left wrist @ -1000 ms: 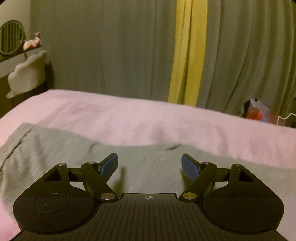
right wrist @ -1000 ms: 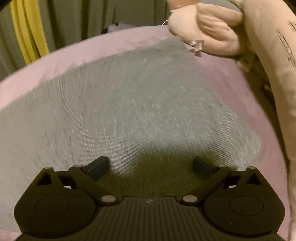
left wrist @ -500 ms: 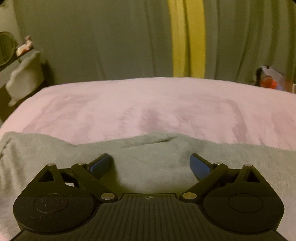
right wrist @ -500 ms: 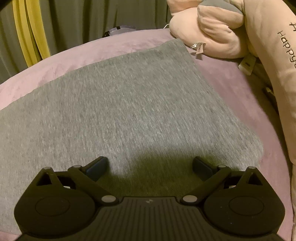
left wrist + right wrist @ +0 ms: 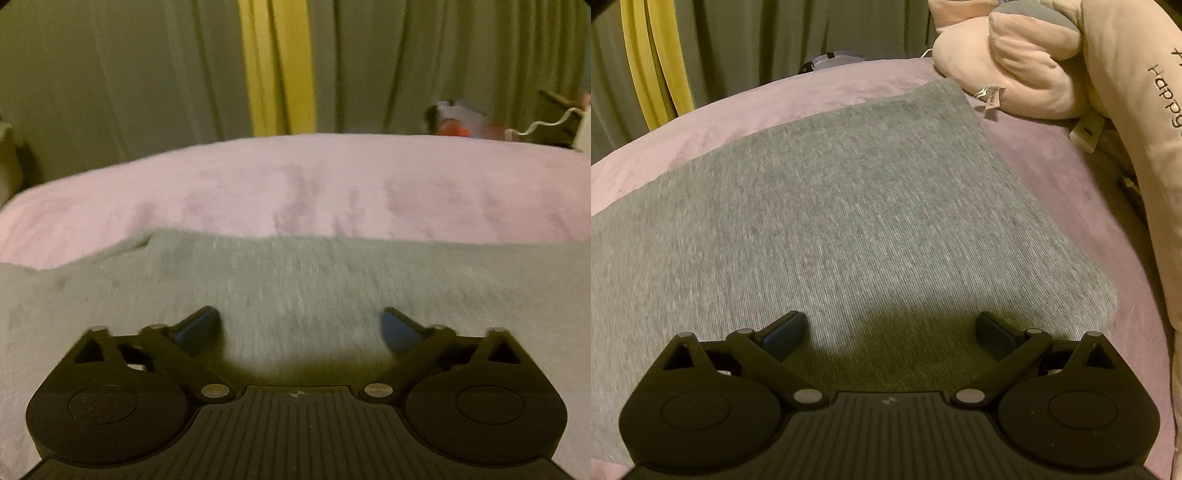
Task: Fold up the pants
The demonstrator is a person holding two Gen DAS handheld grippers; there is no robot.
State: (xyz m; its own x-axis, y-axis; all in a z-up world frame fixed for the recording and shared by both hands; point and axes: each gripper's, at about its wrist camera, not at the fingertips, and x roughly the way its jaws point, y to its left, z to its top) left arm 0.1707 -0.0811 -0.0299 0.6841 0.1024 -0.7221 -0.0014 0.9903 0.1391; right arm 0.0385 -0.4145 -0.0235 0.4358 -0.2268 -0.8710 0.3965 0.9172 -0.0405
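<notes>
The grey pants (image 5: 827, 206) lie flat on the pink bed cover (image 5: 713, 118) as a wide smooth slab with a rounded corner at the near right. In the left wrist view the pants (image 5: 295, 280) fill the lower half, with a straight far edge and a small fold at the far left. My left gripper (image 5: 299, 328) is open and empty, just above the grey cloth. My right gripper (image 5: 892, 330) is open and empty, low over the near part of the pants.
A large pink plush toy (image 5: 1027, 66) with tags lies at the bed's far right, close to the pants' far corner. Green curtains with a yellow strip (image 5: 277, 66) hang behind the bed. Small items (image 5: 461, 122) sit beyond the bed's far edge.
The left gripper has swung right and come lower over the pants, its jaws a little wider. The right gripper has barely moved.
</notes>
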